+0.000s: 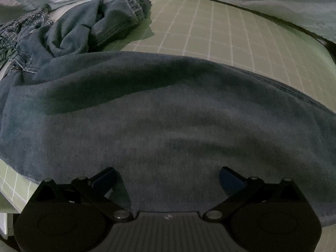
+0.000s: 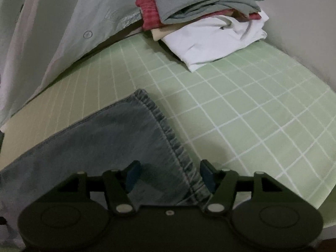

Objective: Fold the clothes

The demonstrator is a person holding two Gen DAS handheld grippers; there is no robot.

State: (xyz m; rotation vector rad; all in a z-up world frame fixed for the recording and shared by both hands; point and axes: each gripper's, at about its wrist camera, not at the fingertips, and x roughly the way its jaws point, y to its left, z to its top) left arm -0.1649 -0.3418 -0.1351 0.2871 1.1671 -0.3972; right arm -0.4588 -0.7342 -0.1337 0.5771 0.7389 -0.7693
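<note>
Both the left hand-held gripper (image 1: 167,175) and the right hand-held gripper (image 2: 170,173) hover released over the blue jeans (image 1: 168,115) spread flat across the near part of the green gridded surface (image 2: 241,109), with a stack of folded clothes (image 2: 210,21) at its far side.

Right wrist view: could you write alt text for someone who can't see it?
An open claw hovers over the hemmed end of a denim garment lying on a green grid mat. Behind sits a stack of folded clothes, grey on top, white at the bottom.
</note>
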